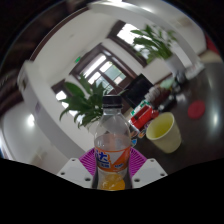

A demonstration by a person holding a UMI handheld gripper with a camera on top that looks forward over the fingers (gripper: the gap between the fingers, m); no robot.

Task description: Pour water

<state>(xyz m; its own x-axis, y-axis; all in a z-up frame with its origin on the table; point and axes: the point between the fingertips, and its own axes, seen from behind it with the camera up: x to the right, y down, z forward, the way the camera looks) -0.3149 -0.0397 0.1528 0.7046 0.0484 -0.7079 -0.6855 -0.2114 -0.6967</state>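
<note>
Windows (100, 68) and leafy plants (88, 98) fill the tilted room behind the bottle (113, 145). I have that bottle clamped between both fingers of my gripper (113, 166), orange drink low inside, cap on. Right of the bottle sits a yellow cup (163, 132). I judge I should uncap first, then tip slowly over the cup.

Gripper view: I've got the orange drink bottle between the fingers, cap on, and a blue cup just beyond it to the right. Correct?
Not quite: the cup is yellow, not blue, as the gripper view shows. The rest holds: the orange drink bottle sits between the gripper fingers, its dark cap on, with the cup just beyond it to the right.
</note>
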